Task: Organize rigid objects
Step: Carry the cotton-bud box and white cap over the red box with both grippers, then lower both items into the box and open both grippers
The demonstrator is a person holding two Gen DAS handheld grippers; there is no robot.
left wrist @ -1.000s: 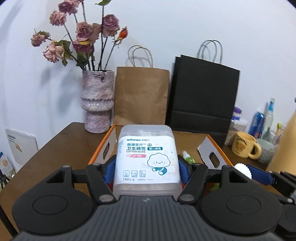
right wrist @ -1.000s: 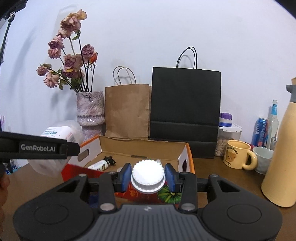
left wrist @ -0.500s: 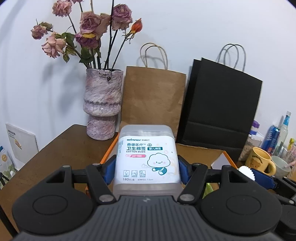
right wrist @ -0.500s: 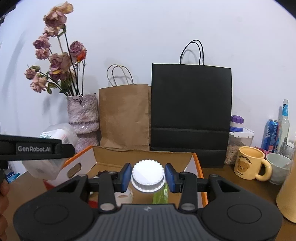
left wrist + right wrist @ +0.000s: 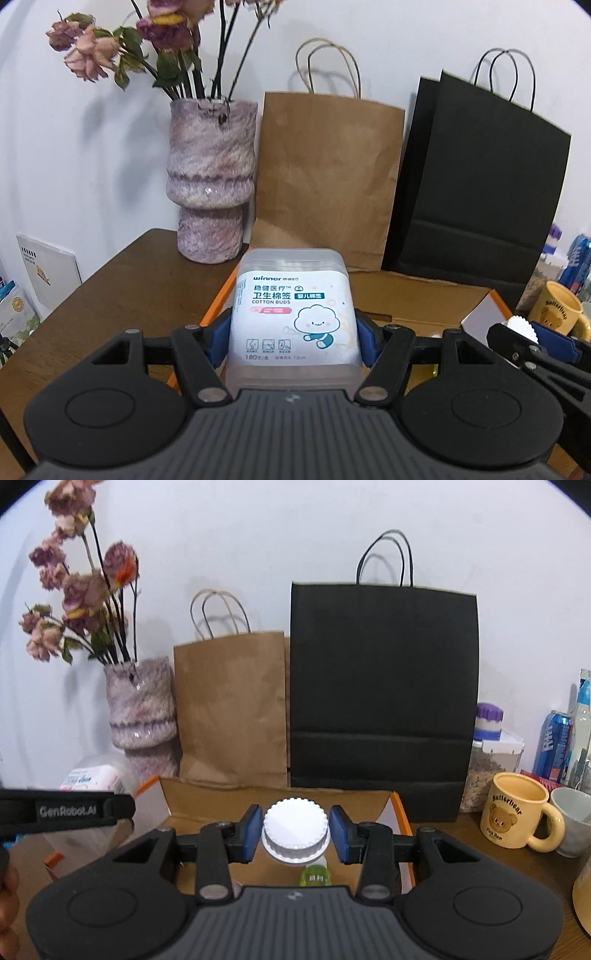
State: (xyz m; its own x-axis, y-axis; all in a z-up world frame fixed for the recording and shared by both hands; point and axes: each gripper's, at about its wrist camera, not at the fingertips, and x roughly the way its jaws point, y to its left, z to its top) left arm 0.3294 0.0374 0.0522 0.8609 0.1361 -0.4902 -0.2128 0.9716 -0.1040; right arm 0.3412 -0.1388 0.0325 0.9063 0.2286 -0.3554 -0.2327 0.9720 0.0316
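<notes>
Up close, the left gripper [image 5: 293, 332] is clenched on a translucent cotton buds box [image 5: 293, 314], its blue pads [image 5: 218, 338] pressed to both sides, the box held above the left edge of the open cardboard box [image 5: 417, 295]. Likewise the right gripper [image 5: 295, 830] grasps a white ridged cap [image 5: 295, 827] between its pads, hovering over the same cardboard box, with a green bottle [image 5: 314, 877] lying inside just beneath. Beyond, on the brown table [image 5: 122, 277], stand a mottled vase [image 5: 210, 184] of dried roses, a brown paper bag [image 5: 231, 709] and a black paper bag [image 5: 382, 701]. Off right sits a yellow mug [image 5: 517, 816]
</notes>
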